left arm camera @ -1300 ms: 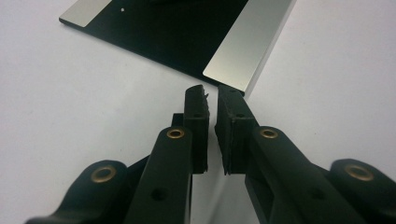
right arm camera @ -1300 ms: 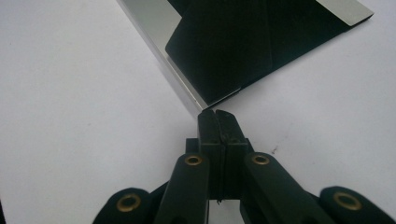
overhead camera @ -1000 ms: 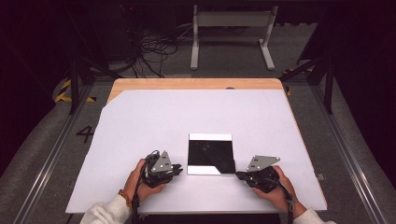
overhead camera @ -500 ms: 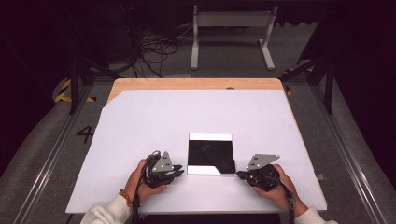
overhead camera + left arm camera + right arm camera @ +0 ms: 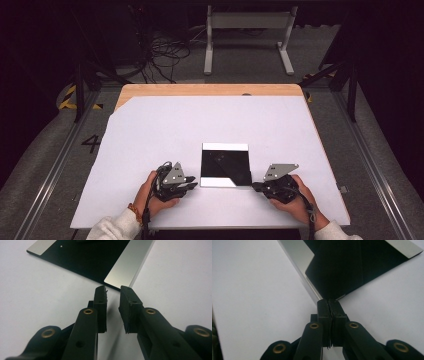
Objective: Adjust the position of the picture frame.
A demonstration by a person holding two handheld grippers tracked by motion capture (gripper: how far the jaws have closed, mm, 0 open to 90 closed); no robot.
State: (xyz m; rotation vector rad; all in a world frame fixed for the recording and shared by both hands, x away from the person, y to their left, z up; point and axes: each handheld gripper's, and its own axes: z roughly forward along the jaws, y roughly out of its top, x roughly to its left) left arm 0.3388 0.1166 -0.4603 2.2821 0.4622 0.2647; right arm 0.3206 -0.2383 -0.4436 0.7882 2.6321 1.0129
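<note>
A white sheet covers most of the surface (image 5: 165,135), leaving a strip of bare wood along the far edge and at the far left corner. Around it the room is dark: grey floor, a tangle of black cables (image 5: 167,52) beyond the far edge, the grey legs of a stand (image 5: 247,37) behind them, and metal rails along both sides.

A square glossy black sheet (image 5: 225,164), with pale bands along its far and near edges, lies flat near the middle of the surface's near edge, between the two hands.

The left hand-held gripper (image 5: 191,186) rests on the surface just beside the sheet's near left corner. In the left gripper view its jaws stand a narrow way apart with nothing between them, the sheet's pale corner (image 5: 122,272) just ahead of the tips; the jaws have just been opening a little.

The right hand-held gripper (image 5: 256,186) rests at the sheet's near right corner. In the right gripper view its jaws are pressed together, pads meeting, with the tips right at the corner of the sheet (image 5: 352,267); whether they pinch its edge cannot be told
</note>
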